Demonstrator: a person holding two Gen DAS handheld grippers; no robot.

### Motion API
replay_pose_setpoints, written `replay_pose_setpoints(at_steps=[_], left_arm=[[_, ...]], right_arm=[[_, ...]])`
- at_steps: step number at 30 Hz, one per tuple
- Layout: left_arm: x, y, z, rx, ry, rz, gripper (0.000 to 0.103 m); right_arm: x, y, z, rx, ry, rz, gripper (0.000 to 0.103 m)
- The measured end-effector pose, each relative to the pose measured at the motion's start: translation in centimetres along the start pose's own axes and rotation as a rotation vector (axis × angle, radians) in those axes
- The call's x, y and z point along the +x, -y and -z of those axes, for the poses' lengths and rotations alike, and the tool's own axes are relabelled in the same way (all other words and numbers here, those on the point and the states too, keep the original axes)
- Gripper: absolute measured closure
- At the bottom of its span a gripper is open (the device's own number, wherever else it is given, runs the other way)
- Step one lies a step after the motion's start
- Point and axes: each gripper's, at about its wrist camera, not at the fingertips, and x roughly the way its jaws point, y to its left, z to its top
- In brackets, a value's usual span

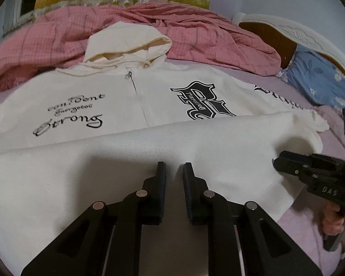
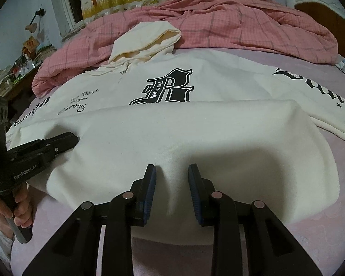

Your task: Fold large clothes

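Both hand-held grippers [image 1: 174, 168] [image 2: 172, 169] hover, slightly parted, over folded white hoodie [image 1: 131, 151].

- The lower half of the hoodie [image 1: 149, 105] is covered by its own folded-up hem, and the large black letter [image 1: 202, 102] is cut across by that fold.
- The sleeve lettering [image 2: 315, 85] is cut off at the right edge.
- The small chest script [image 2: 79, 99] is too small to be read.
- The clutter [image 2: 23, 64] at far left cannot be identified.
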Motion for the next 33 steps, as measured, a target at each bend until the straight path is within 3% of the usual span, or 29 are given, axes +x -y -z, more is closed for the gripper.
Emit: replay_pose_setpoints(at_steps=[3, 6, 9, 11, 12, 13, 15, 16, 18, 20, 22, 24, 27, 30, 33], left_arm=[[-0.1, 1.0, 0.1, 0.046, 0.014, -0.05, 0.087], [-0.1, 0.7, 0.1, 0.042, 0.016, -0.044, 0.087], [-0.1, 0.3, 0.0, 0.023, 0.016, -0.032, 0.081], [-0.2, 0.2, 0.0, 0.013, 0.02, -0.071, 0.045], [-0.2, 0.0, -0.1, -0.002, 0.025, -0.127, 0.018], [-0.1, -0.3, -0.2, -0.02, 0.025, -0.161, 0.008], [0.0, -0.6, -0.2, -0.036, 0.017, -0.149, 0.007], [0.2, -0.7, -0.2, -0.04, 0.011, -0.147, 0.005], [0.5, -0.7, -0.3, -0.043, 0.002, -0.148, 0.001], [0.6, -0.8, -0.3, -0.048, -0.004, -0.146, 0.001], [0.6, -0.8, -0.3, -0.048, -0.004, -0.149, 0.0], [0.6, -0.7, -0.3, -0.05, -0.005, -0.154, 0.0], [0.6, -0.8, -0.3, -0.057, -0.006, -0.149, 0.0], [0.8, -1.0, -0.3, -0.063, -0.017, -0.144, 0.0], [1.0, -0.6, -0.3, -0.047, -0.027, -0.17, 0.0]], right_arm=[[-0.9, 0.2, -0.2, -0.048, 0.015, 0.0, 0.072], [-2.8, 1.8, -0.7, -0.084, 0.085, 0.122, 0.072], [-5.3, 6.2, -1.5, -0.001, 0.151, 0.214, 0.072], [-7.1, 10.9, -1.9, 0.113, 0.2, 0.295, 0.07], [-8.3, 13.7, -2.0, 0.152, 0.235, 0.404, 0.069], [-9.3, 15.7, -1.9, 0.153, 0.27, 0.525, 0.068], [-11.2, 18.9, -1.4, 0.171, 0.339, 0.715, 0.044], [-12.7, 21.9, -0.7, 0.246, 0.37, 0.781, 0.038], [-14.2, 26.2, 0.3, 0.398, 0.374, 0.742, 0.033], [-14.9, 32.3, 1.7, 0.641, 0.352, 0.564, 0.027], [-14.7, 37.1, 3.6, 0.837, 0.356, 0.441, 0.019], [-14.1, 40.2, 5.1, 0.948, 0.352, 0.429, 0.02], [-14.7, 43.4, 5.0, 0.984, 0.405, 0.398, 0.019], [-13.5, 45.8, 3.8, 0.942, 0.344, 0.422, 0.019], [-13.4, 47.2, 3.8, 0.957, 0.404, 0.37, 0.018]])
